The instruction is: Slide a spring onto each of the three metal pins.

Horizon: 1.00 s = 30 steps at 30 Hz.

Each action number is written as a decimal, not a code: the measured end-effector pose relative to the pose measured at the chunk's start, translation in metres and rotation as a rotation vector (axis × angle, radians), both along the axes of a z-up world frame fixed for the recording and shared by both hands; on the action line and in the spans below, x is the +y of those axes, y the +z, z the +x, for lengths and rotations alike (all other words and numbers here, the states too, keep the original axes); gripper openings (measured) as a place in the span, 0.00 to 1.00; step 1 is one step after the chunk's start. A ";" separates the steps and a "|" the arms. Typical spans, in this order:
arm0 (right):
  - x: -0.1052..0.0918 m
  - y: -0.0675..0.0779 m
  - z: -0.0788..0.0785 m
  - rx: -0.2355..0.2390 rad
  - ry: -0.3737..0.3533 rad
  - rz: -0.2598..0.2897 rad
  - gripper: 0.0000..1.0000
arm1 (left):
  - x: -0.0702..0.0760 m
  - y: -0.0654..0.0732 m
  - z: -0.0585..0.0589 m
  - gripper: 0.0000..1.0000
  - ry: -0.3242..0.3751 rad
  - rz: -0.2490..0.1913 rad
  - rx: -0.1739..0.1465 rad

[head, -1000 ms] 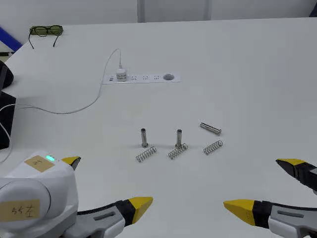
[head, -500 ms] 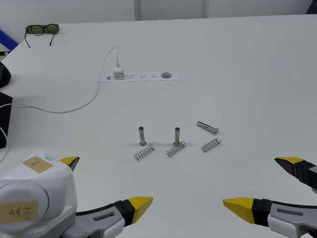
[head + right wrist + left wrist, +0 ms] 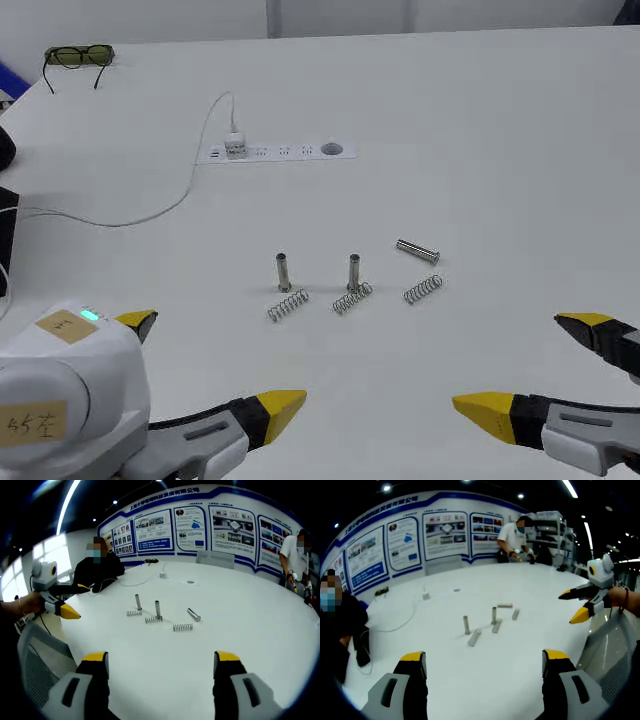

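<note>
Both claws hover low over the near side of the white surface [image 3: 500, 150]. In the head view the left claw [image 3: 215, 361] is at 7 o'clock and the right claw [image 3: 527, 362] at 5 o'clock, each with its yellow-tipped jaws spread wide and gripping nothing. Out at the centre, well apart from both, sits the work. The left pin [image 3: 283, 271] stands upright, long axis vertical, and the middle pin [image 3: 354, 271] stands the same way at its 3 o'clock. The third pin [image 3: 417, 251] lies flat at 2 o'clock from the middle one, its long axis running 10 to 4 o'clock. The left spring [image 3: 288, 305] lies just at 6 o'clock of the left pin. The middle spring [image 3: 352, 298] lies right against the middle pin's foot, and the right spring [image 3: 423, 289] lies near the fallen pin at its 6 o'clock. Every spring's axis runs 8 to 2 o'clock, and no pin wears one yet. Far off at 11 o'clock lies a power strip [image 3: 272, 152], and green glasses [image 3: 75, 55] sit at 10 o'clock.
</note>
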State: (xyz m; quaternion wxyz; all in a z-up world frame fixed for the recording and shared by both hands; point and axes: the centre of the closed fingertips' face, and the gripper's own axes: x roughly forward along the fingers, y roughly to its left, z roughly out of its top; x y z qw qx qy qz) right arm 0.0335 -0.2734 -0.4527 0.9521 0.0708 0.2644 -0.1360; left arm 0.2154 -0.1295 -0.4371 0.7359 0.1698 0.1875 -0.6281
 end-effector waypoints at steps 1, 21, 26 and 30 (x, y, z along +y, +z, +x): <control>-0.001 0.001 0.000 -0.002 0.000 -0.002 0.87 | 0.000 -0.001 0.000 0.98 -0.001 0.004 -0.001; -0.019 0.003 0.020 -0.003 0.020 -0.004 0.80 | -0.001 -0.005 0.000 0.97 -0.004 0.004 0.007; -0.024 0.002 0.030 0.003 0.037 -0.009 0.79 | -0.003 -0.005 0.000 0.97 -0.004 0.000 0.010; -0.029 0.003 0.038 0.006 0.047 -0.017 0.77 | -0.003 -0.005 0.000 0.97 -0.006 -0.001 0.008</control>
